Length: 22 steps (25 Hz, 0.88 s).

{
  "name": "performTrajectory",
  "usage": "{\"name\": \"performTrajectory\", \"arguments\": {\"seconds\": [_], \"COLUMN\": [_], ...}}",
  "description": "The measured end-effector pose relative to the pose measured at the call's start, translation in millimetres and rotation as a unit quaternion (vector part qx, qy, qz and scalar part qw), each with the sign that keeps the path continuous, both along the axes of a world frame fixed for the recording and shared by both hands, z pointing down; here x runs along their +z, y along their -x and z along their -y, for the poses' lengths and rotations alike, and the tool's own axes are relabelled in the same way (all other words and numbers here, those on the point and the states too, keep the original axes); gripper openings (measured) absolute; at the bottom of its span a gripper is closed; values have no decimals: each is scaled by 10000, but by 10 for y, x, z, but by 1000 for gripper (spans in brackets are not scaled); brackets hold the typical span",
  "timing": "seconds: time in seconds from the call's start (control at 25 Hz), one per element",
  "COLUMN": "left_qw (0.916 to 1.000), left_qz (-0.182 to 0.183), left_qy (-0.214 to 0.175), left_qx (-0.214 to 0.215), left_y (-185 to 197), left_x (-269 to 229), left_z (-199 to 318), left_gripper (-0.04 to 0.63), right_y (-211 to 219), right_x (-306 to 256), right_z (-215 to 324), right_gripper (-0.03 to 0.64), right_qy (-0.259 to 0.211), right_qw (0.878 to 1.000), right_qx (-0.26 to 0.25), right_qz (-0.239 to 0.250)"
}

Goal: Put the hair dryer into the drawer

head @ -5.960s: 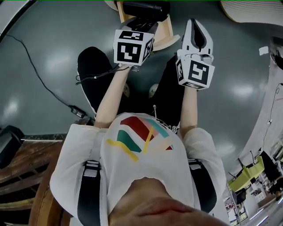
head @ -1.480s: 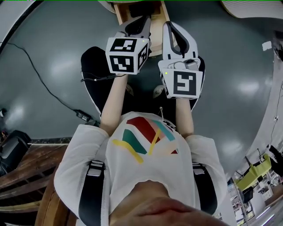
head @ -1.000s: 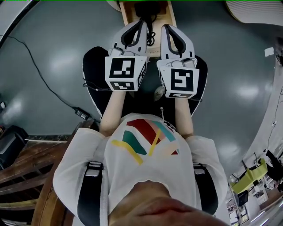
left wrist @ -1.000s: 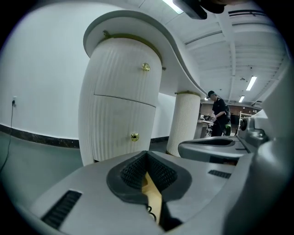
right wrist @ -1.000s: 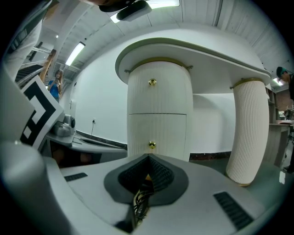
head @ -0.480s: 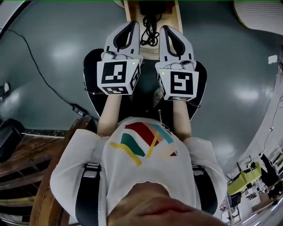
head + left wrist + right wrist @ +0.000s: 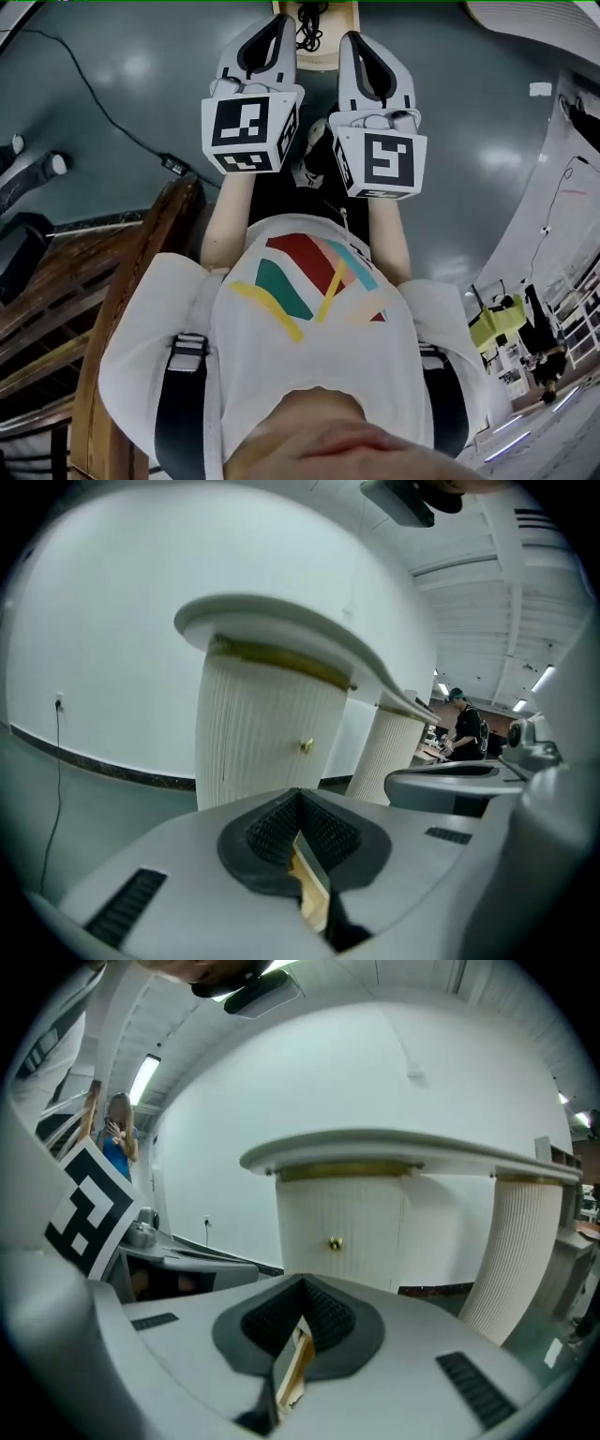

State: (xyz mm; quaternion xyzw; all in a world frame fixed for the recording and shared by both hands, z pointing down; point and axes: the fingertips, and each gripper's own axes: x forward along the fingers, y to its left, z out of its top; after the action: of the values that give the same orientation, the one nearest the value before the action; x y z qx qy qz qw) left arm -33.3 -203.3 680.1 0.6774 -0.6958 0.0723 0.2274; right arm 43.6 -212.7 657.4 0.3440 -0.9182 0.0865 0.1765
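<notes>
Though the white ribbed cabinet (image 7: 342,1232) fills both gripper views, the wooden drawer (image 7: 343,9) sits on the floor beyond the left gripper (image 7: 298,801) and right gripper (image 7: 302,1288). Both have their jaws pressed together and empty. The hair dryer cord (image 7: 307,13) lies inside the drawer.

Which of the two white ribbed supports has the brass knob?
The wider pedestal, centre of the right gripper view, with the knob on its front; the round column to its right is plain.
</notes>
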Motion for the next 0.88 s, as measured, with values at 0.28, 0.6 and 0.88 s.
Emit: {"name": "performTrajectory", "arguments": {"seconds": [0.28,0.6,0.88], "left_qw": [9996,9965,9922], "left_qz": [242,782,1030], "left_qy": [137,-246,-699], "left_qx": [-2,149,48], "left_y": [-91,-317,-309], "left_x": [-2166,-3601,-3895], "left_z": [-606,-982,-1051], "left_gripper": [15,15,15], "right_y": [3,-208,-252], "right_x": [-2114,-3673,-3688], "right_z": [-555,-917,-1171], "right_gripper": [9,9,9], "right_qy": [123,-403,-574], "right_qw": [9997,9991,9981], "right_qx": [-162,119,8], "right_qz": [-143,85,220]}}
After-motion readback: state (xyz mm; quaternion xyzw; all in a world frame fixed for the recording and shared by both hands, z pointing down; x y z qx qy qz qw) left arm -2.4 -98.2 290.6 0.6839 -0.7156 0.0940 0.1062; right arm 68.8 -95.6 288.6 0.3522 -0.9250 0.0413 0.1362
